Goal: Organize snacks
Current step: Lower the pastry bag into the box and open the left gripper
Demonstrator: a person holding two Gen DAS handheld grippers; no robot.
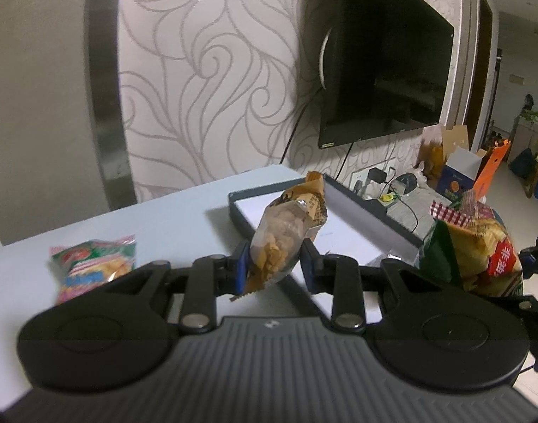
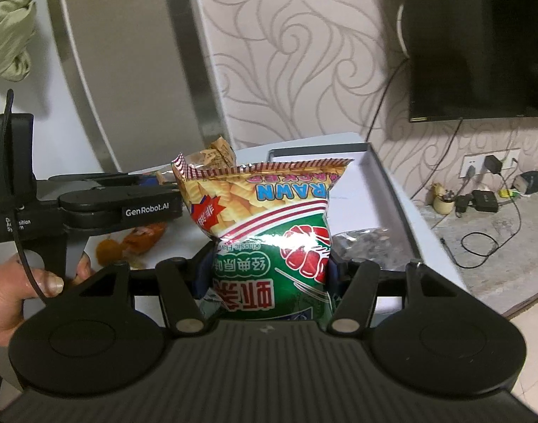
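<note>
Progress looks to be at about the middle. Both grippers carry a snack above the pale table [image 1: 170, 218], close to the shallow dark box [image 1: 371, 208] with a white inside that stands open by the wall.

The left gripper [image 1: 274, 264] has its jaws nearly closed, pressing on a small brown snack packet [image 1: 286, 232] that stands upright between them. The right gripper [image 2: 267, 268] has its jaws about half open and clamped on the lower part of a large prawn cracker bag [image 2: 269, 218], which is held upside down.

In the right wrist view, a shiny grey packet [image 2: 371, 243] lies already inside the box, so at least one item seems to be stored. What is left, I judge: to put these two packets in the box, and then to fetch the other prawn cracker bag [image 1: 94, 266] lying on the table to the left, and the orange wrapped snacks [image 2: 138, 239] seen under the left gripper.
</note>
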